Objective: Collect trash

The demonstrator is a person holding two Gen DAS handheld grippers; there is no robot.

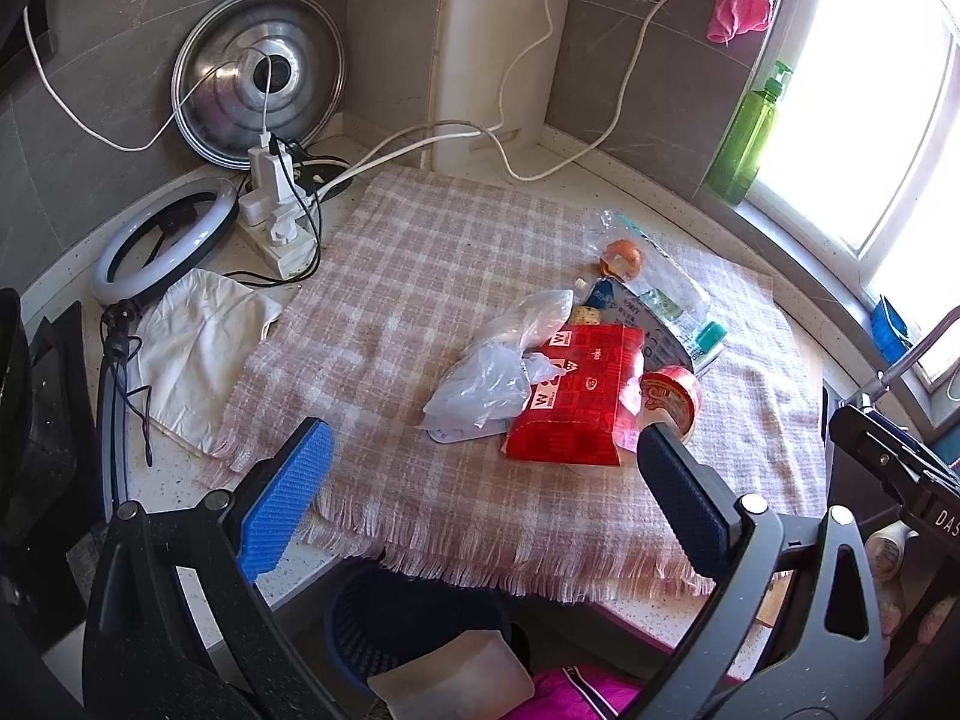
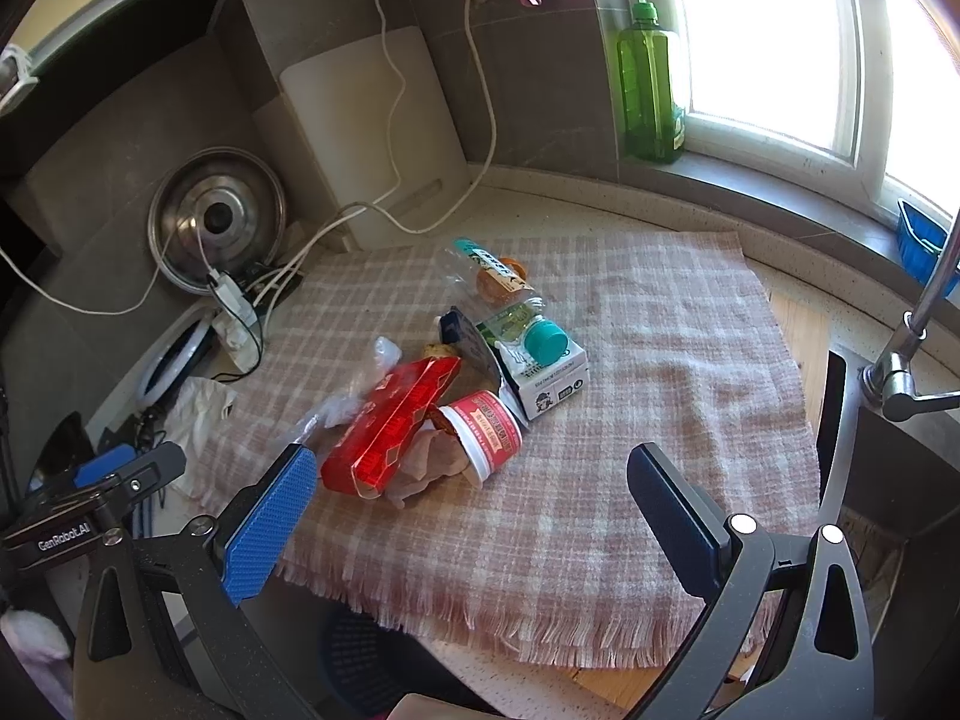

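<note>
A heap of trash lies on the pink checked cloth [image 1: 420, 276] [image 2: 660, 372]. It holds a red carton [image 1: 576, 402] [image 2: 396, 420], a crumpled clear plastic bag [image 1: 498, 372] [image 2: 342, 408], a red-and-white cup [image 1: 675, 396] [image 2: 489, 432], a white milk carton with a teal cap [image 2: 549, 369], a clear wrapper [image 1: 654, 276] [image 2: 486, 264] and an orange peel [image 1: 624, 255] [image 2: 498, 285]. My left gripper [image 1: 483, 489] hangs open just short of the red carton. Over the cloth's near part my right gripper [image 2: 474, 507] is open, close in front of the cup.
A dark blue bin [image 1: 408, 618] [image 2: 354, 654] sits below the counter edge. Behind the cloth are a power strip with white cables [image 1: 276, 210], a steel lid [image 1: 258, 90], a ring light [image 1: 162, 240], a white board [image 1: 498, 60] and a green bottle [image 2: 651, 84]. A tap [image 2: 912, 330] stands right.
</note>
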